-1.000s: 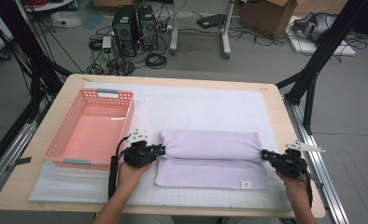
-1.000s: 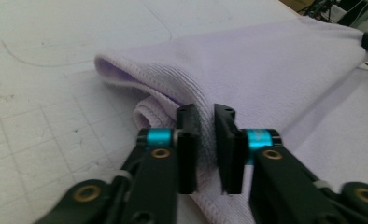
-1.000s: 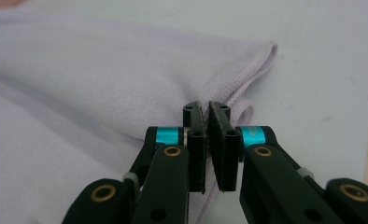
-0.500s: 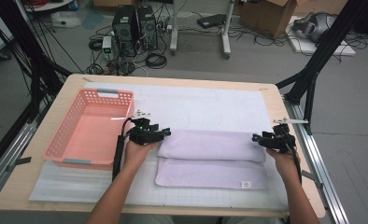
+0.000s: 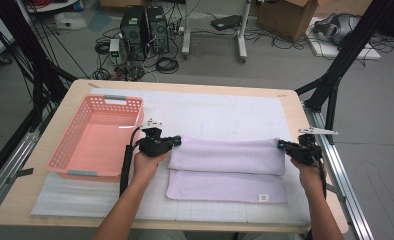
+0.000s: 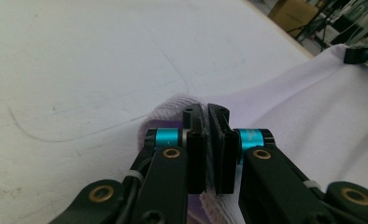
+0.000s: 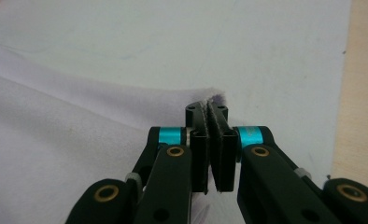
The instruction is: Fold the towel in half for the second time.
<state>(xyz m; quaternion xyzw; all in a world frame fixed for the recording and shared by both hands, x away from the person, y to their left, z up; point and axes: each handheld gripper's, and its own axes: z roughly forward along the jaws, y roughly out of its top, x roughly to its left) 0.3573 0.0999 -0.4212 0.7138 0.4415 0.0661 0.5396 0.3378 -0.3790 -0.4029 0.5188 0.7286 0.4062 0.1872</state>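
- Fingers of the left gripper (image 6: pixel 209 140) and right gripper (image 7: pixel 211 140) have just closed, each clamped on a corner of the lavender towel (image 5: pixel 225 157).
- From above, the towel lies folded on the tabletop (image 5: pixel 285 102), beside a pink basket (image 5: pixel 70 150).

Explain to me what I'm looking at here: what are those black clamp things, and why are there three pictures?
A person stands at a table and holds a hand tool in each hand. Each tool is a gripper with two black jaws: the left gripper and the right gripper. The high view comes from a fixed camera above the table. The other two pictures come from small cameras riding on each gripper, looking along its jaws. On the white mat lie a pink basket and a folded lilac towel. Each gripper is shut on one end of the towel's upper fold, seen close in the left gripper view and the right gripper view.
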